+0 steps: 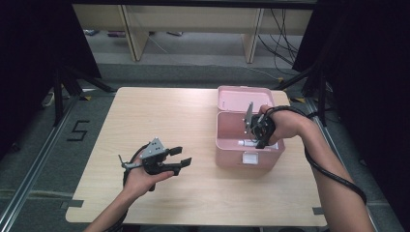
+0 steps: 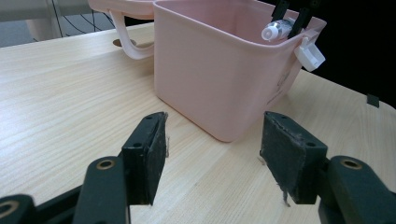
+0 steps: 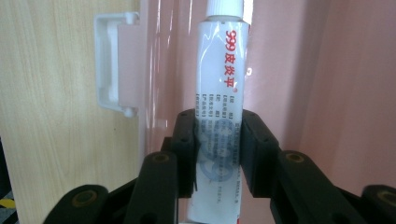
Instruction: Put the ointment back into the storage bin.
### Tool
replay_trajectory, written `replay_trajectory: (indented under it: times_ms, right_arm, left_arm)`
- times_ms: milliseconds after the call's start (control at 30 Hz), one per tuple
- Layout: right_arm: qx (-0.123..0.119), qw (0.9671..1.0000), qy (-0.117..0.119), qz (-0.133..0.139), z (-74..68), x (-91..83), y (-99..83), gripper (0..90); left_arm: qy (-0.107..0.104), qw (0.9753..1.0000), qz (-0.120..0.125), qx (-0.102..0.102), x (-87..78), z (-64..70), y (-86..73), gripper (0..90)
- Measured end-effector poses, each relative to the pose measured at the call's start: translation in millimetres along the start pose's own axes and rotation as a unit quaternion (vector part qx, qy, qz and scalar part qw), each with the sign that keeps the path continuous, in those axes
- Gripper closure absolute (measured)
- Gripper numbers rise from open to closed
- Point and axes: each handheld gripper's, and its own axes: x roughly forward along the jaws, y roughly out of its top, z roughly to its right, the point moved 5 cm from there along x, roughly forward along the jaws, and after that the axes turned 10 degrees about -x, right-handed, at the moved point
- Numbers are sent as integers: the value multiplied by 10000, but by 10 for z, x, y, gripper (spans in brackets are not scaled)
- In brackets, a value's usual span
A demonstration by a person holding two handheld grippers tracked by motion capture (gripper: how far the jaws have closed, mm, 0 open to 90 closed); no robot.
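Note:
A pink plastic box (image 1: 231,157) stands open on the right half of the wooden table, its lid (image 1: 244,99) folded back. My right gripper (image 1: 261,136) reaches down over the box's front rim and is shut on a white ointment tube (image 1: 248,143) with red lettering (image 3: 219,88). The jaws clamp the tube's lower half (image 3: 218,149), and its white cap points away, just inside the pink wall (image 3: 289,70). My left gripper (image 1: 181,158) hovers open above the table to the left of the box, with nothing between its pads (image 2: 212,154). From there the box (image 2: 219,70) and the tube's cap (image 2: 271,31) show ahead.
A white latch (image 1: 250,158) hangs on the box's front wall (image 3: 116,70). The pink carrying handle (image 2: 128,44) lies behind the box on the table (image 1: 159,116). Dark curtains, tripod legs and cables surround the table's far edge.

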Motion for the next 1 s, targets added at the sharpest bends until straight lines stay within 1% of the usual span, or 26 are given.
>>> replay_trajectory:
  times_ms: [33,67,100,133,167,200,233,267,300,367,400,433,467,533,567,600,667,700,733,800,833,867,900,933,1000]
  right_arm:
    - [12,10000,13,79,-3,14,6,707]
    - [129,9999,61,54,-22,10,12,707]
    - [33,9999,75,86,-10,20,15,707]
    - [-22,9999,68,92,0,27,16,707]
    - [119,9999,62,4,-9,26,0,707]
    - [110,9999,36,-42,-4,27,-5,707]
    - [55,10000,19,-29,7,35,-4,707]
    - [163,9998,22,-92,-5,30,-9,707]
    - [9,10000,41,-1,16,50,-2,707]
    - [71,10000,49,-2,12,59,-1,707]
    - [46,10000,87,0,16,68,-5,707]
    - [-91,9999,53,51,39,83,-10,707]
    - [165,9998,124,56,-3,81,11,707]
    - [121,9998,122,55,7,95,4,707]
    - [27,10000,54,1,29,100,-11,707]
    - [80,9999,59,-31,26,104,-18,707]
    - [240,9996,173,35,-1,119,-7,707]
    - [155,9998,106,-10,23,122,-20,707]
    - [151,9998,83,-39,27,128,-26,707]
    - [16,10000,91,-15,49,143,-28,707]
    - [127,9998,114,-43,39,143,-31,707]
    - [130,9998,119,-33,39,148,-30,707]
    - [65,10000,73,2,50,158,-27,707]
    - [143,9998,97,-58,41,157,-35,707]
    - [94,9999,104,-30,52,171,-38,707]
  left_arm:
    - [-3,10000,-2,-1,0,1,-1,401]
    - [-6,10000,-2,-5,2,1,-3,401]
    - [-63,10000,27,-10,10,1,-4,401]
    - [-50,10000,23,-12,10,1,-5,401]
    - [-57,10000,23,-12,12,2,-5,401]
    - [-48,10000,18,-17,10,3,-6,401]
    - [-58,10000,19,-15,11,3,-6,401]
    - [-61,10000,19,-15,10,4,-7,401]
    - [-69,10000,16,-13,10,4,-7,401]
    - [-52,10000,12,-9,9,2,-10,401]
    - [-4,10000,-21,-2,2,1,-12,401]
    - [-12,10000,-21,-2,3,0,-15,401]
    - [-10,10000,-28,-6,3,0,-18,401]
    - [-9,10000,-34,-13,6,-2,-25,400]
    - [-5,10000,-37,-17,7,-3,-28,401]
    - [-6,10000,-34,-24,7,-3,-30,400]
    - [-5,10000,-33,-21,5,-4,-30,401]
    - [-6,10000,-30,-21,4,-4,-28,400]
    - [-5,10000,-29,-21,3,-4,-27,401]
    - [-10,10000,-25,-21,4,-2,-26,401]
    - [-9,10000,-27,-20,4,-2,-27,400]
    - [-7,10000,-29,-21,5,-2,-28,400]
    - [-7,10000,-31,-22,6,-2,-29,400]
    - [-5,10000,-33,-23,7,-3,-30,400]
    - [-5,10000,-31,-24,7,-4,-29,400]
